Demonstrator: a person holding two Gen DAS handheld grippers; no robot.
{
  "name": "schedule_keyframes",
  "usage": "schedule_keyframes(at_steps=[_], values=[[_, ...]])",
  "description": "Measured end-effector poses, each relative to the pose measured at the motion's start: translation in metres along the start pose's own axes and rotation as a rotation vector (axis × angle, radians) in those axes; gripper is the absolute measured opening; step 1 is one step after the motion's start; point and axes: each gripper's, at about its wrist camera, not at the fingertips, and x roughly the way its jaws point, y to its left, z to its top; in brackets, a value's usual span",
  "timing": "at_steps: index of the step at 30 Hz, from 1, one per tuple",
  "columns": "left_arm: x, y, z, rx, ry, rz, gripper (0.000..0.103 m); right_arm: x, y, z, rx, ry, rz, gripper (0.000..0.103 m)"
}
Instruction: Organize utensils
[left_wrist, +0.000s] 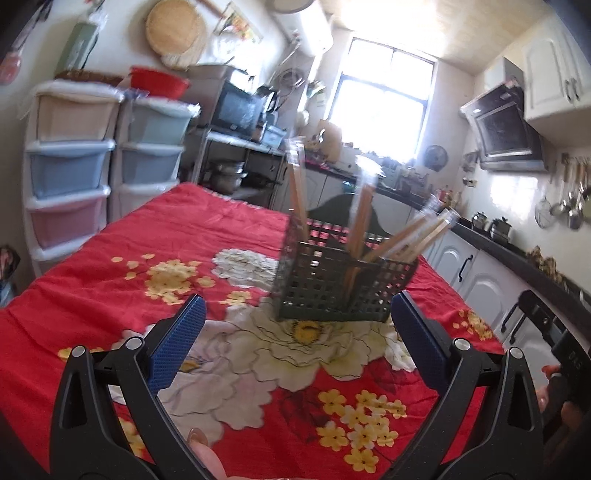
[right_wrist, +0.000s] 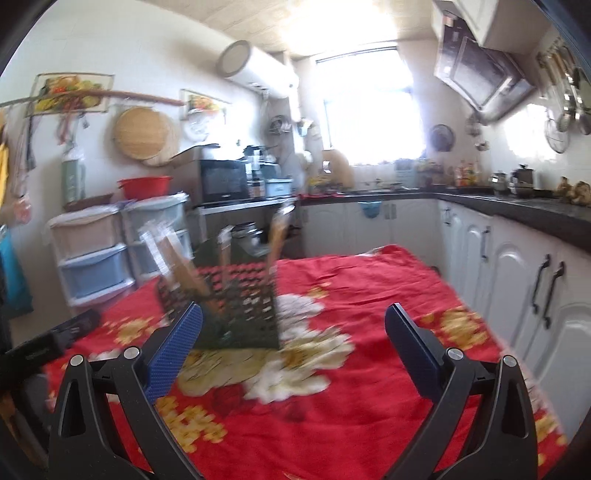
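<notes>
Chopsticks (left_wrist: 373, 229) already stand in the basket (left_wrist: 340, 284); left gripper (left_wrist: 295, 317) and right gripper (right_wrist: 293, 325) hover empty, jaws spread. Sorting looks finished; withdrawing comes next.

1. The red flowered cloth (left_wrist: 110, 266) lies bare to the left of the dark mesh basket (left_wrist: 332, 284), open for passing.
2. Wrapped chopsticks (left_wrist: 406, 240) splay upward and rightward out of the basket, crowding the space above it.
3. Right of the basket, the cloth is bare up to the white cabinets (right_wrist: 517, 288).
</notes>
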Motion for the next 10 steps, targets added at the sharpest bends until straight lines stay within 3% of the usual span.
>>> schedule_keyframes(at_steps=[4,10], values=[[0.014,0.036,0.035,-0.043,0.085,0.082,0.092,0.03,-0.043,0.027,0.08,0.129,-0.073,0.097],[0.106,0.109,0.054,-0.061,0.287,0.371,0.092,0.137,-0.104,0.018,0.053,0.518,-0.236,0.097]])
